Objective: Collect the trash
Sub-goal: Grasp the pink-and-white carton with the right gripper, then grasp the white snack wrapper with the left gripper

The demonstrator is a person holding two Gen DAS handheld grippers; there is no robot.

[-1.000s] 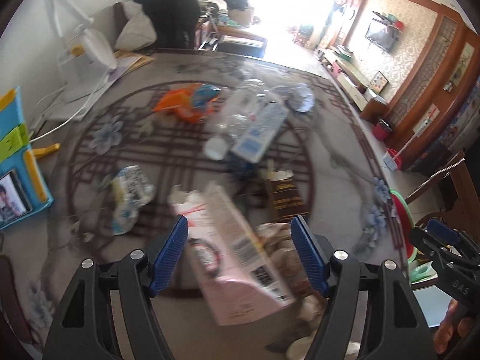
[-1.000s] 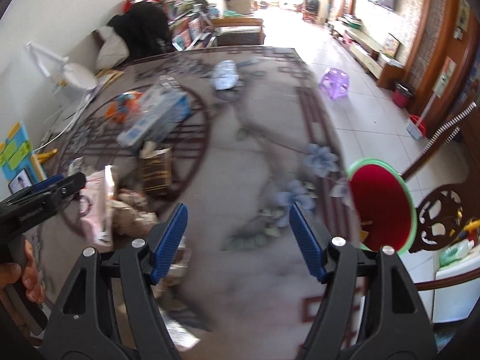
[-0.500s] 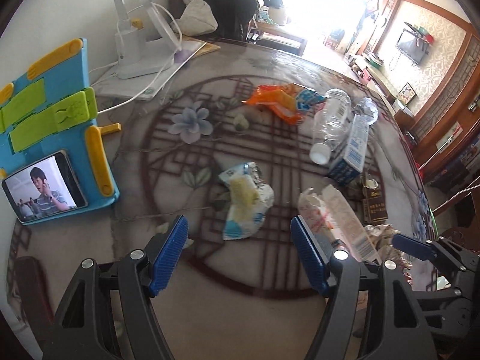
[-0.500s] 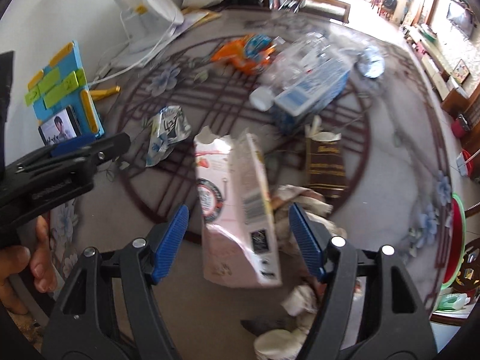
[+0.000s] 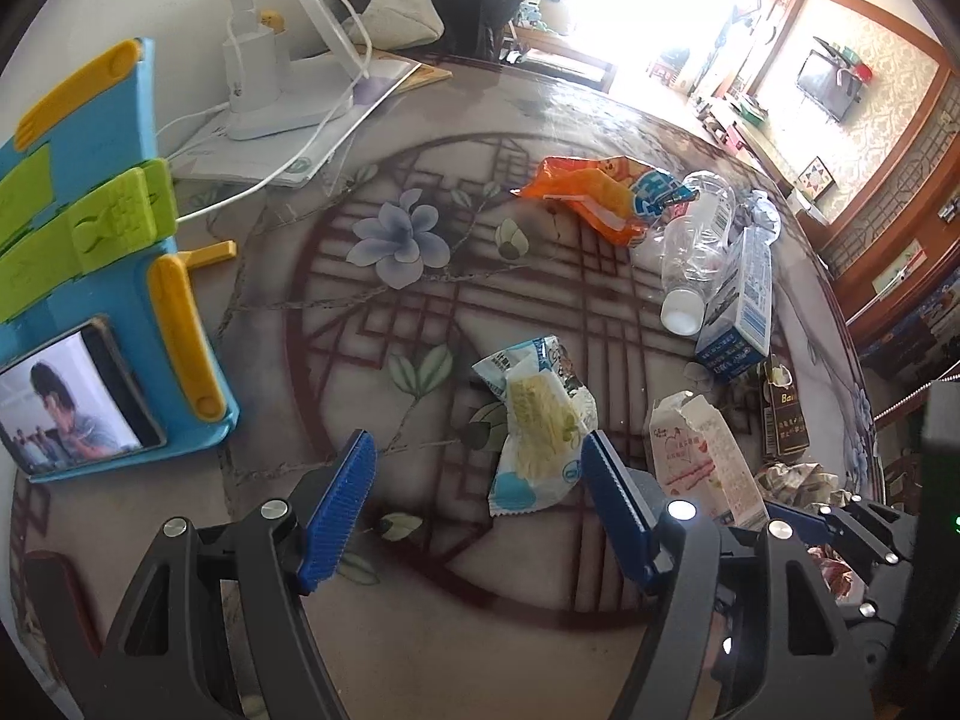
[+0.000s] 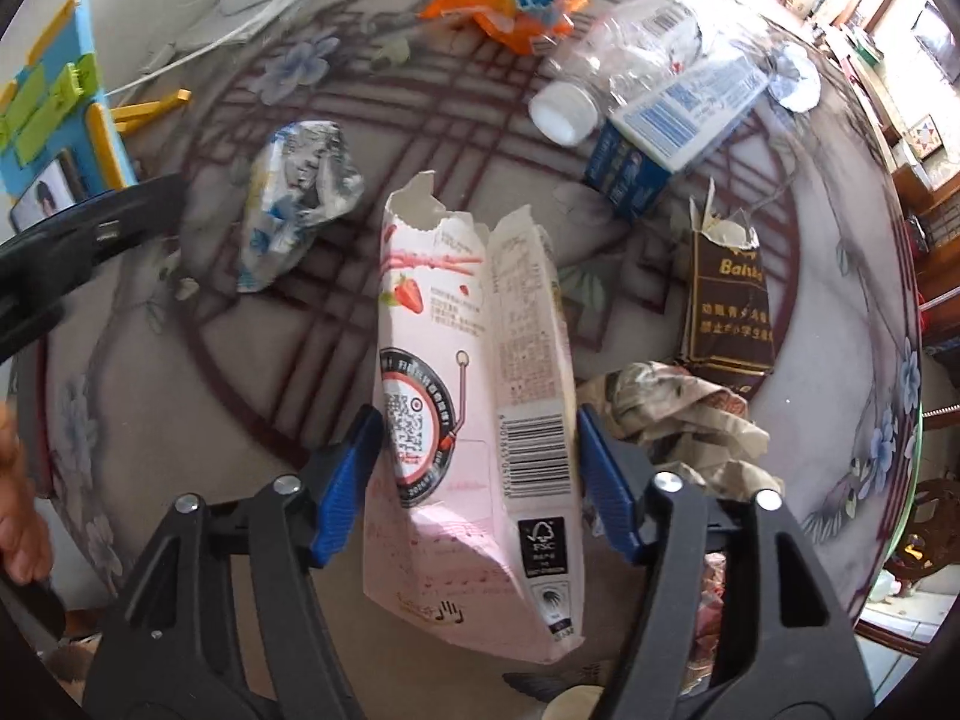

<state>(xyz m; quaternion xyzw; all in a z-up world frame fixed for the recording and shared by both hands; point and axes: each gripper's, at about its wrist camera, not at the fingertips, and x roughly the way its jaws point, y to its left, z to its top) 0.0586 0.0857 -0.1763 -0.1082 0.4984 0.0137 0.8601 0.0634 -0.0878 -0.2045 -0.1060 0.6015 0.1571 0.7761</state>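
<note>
A round table with a printed flower-and-lattice top stands in a sunlit living room, and litter lies strewn over its middle and right side.

The right gripper points steeply down at a pink carton with a torn top. The carton stands between its blue pads; the jaws have just been closing, and both pads now lie against the carton's sides. In the left view the same carton stands near the table's right edge, with the right gripper's black frame low beside it.

The left gripper hangs over the table's centre with its jaws wide apart and nothing in them. A crumpled blue-and-white wrapper lies on the table just ahead of it, close to the right pad, not clearly touching it.

Further toward the far edge lie an orange bag, a clear bottle on its side with a white cap, and a blue-and-white carton touching the bottle. A brown carton, top torn open, stands to the right of the pink one, with crumpled paper near its base.

At the table's left edge a blue stand with yellow and green clips props up a phone with a lit screen. A white lamp base and its cable sit at the far left edge.
</note>
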